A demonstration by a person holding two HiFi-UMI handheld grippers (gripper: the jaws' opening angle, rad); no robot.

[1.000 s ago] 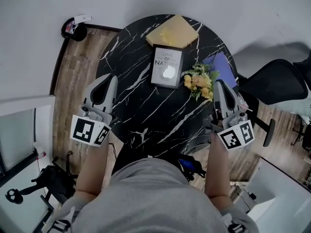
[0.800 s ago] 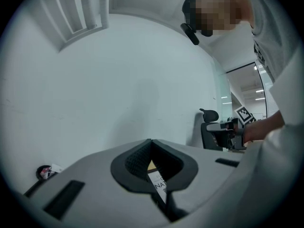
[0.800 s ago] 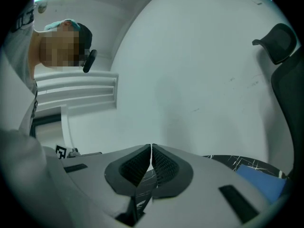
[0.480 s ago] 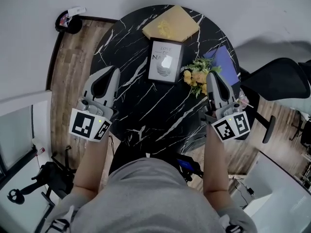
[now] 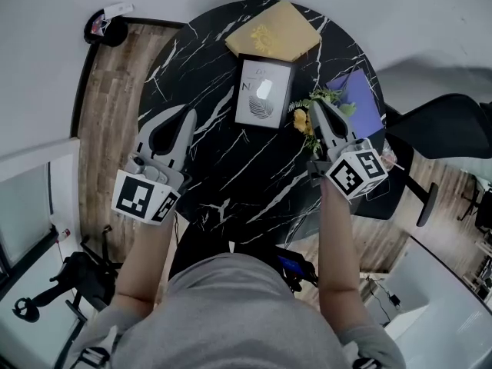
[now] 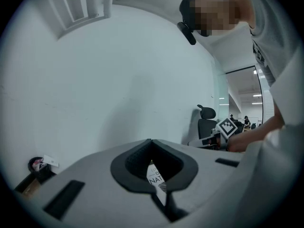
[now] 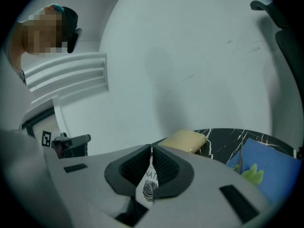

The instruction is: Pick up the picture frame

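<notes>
Looked steeply down on a round black table top veined with white (image 5: 207, 152). Made out one small round black pot (image 5: 104, 33) on the wood floor at far left, with a white card and something red at its mouth, too small to tell further. Found the slim black-edged rectangular picture frame with a white print (image 5: 264, 93) lying flat and face up at the table's far middle. Ran lengthwise away from the person, far end leaning slightly right, lettering upright toward the person. Sat touching or just beside a flat yellow cushion-like pad (image 5: 273, 31); could not tell which. Lost part of the lettering under a bright glare spot. Showed the grey left gripper (image 5: 187, 112) clenched tip to tip and empty, left of the frame. Showed the grey right gripper (image 5: 315, 104) likewise clenched and empty, covering much of a bunch of yellow flowers (image 5: 302, 123) beside a blue sheet (image 5: 360, 98). Glimpsed only a sliver of frame behind the closed tips in both gripper views.
</notes>
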